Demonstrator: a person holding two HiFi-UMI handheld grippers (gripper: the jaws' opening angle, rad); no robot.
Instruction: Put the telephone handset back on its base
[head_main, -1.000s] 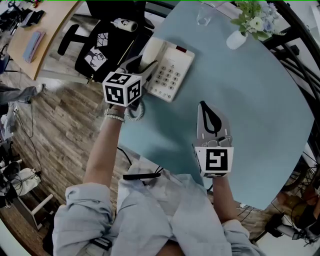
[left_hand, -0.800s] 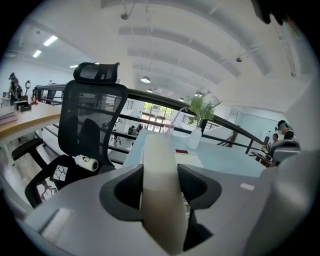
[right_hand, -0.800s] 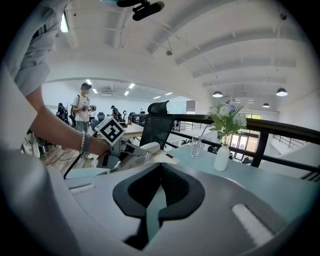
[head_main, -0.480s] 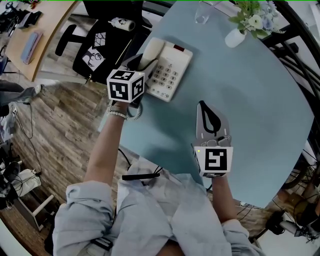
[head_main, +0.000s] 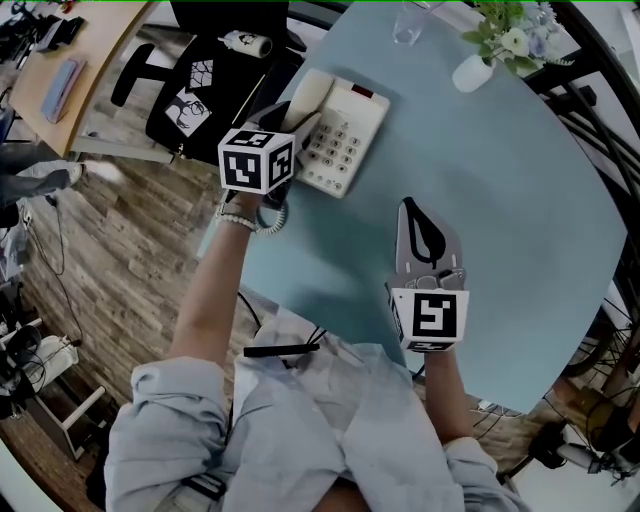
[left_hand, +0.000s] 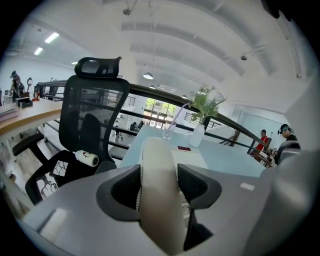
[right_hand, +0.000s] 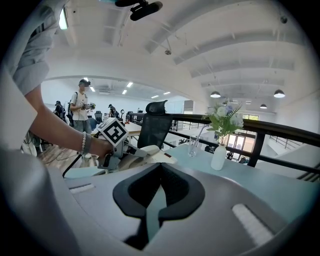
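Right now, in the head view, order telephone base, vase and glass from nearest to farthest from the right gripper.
1. Telephone base, ahead-left of the right gripper.
2. Vase, ahead-right, holding flowers.
3. Glass, farthest ahead, left of the vase.

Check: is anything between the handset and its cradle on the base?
Nothing visible. The left gripper holds the handset at the left side of the base; the coiled cord trails behind the gripper, not across it.

Left tongs (head_main: 288, 118) clamped on handset (left_hand: 158, 155), arm outstretched; right tongs (head_main: 406, 212) seemingly closed, empty.
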